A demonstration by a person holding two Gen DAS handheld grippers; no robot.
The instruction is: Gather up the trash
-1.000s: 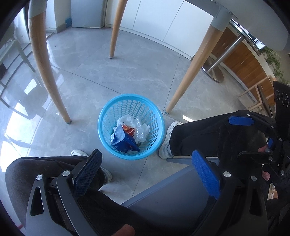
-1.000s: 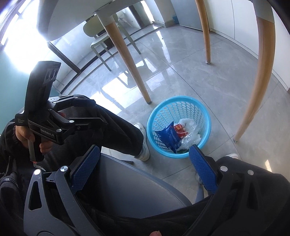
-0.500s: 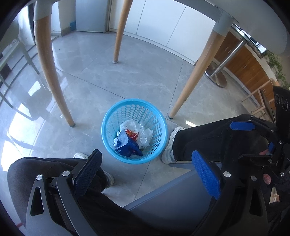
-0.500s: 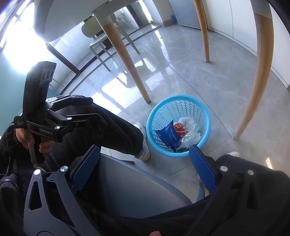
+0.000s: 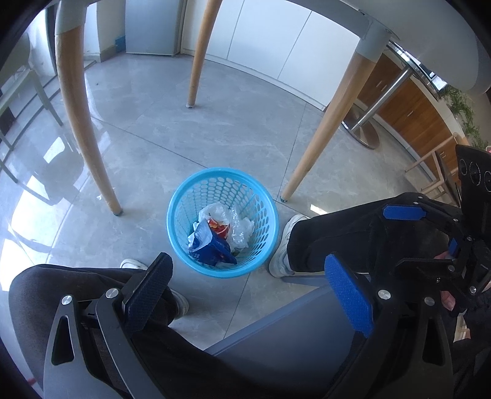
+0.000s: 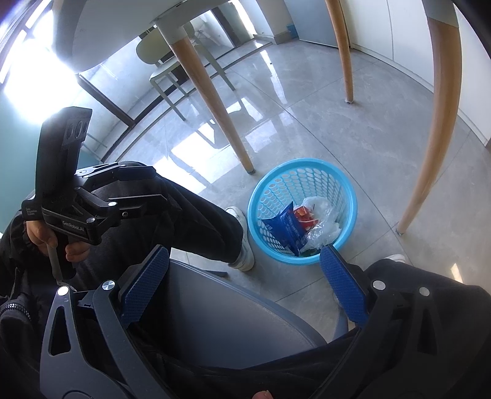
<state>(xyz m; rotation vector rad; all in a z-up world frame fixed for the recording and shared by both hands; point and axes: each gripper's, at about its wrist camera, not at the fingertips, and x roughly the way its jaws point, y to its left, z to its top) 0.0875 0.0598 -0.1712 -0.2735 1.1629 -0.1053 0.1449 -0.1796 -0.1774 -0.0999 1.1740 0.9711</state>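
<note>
A blue plastic basket (image 5: 196, 190) stands on the floor between the person's feet; it also shows in the right wrist view (image 6: 346, 190). It holds a blue snack bag (image 5: 211, 245), a red wrapper (image 5: 218, 225) and clear plastic (image 5: 242, 230). My left gripper (image 5: 248, 291) is open and empty, held above the person's lap, nearer than the basket. My right gripper (image 6: 245, 287) is open and empty over the chair seat. The right gripper shows at the right of the left wrist view (image 5: 435, 233); the left gripper shows at the left of the right wrist view (image 6: 122, 193).
A white table (image 5: 399, 27) stands overhead on wooden legs (image 5: 325, 135) around the basket. The person sits on a grey chair (image 6: 221, 313), white shoes (image 5: 285, 242) beside the basket. A pale chair (image 6: 165, 70) and wooden cabinets (image 5: 420, 116) stand farther off.
Both grippers have risen and tilted up slightly, so the basket sits lower in view and more of the table shows. Both stay open and empty.
</note>
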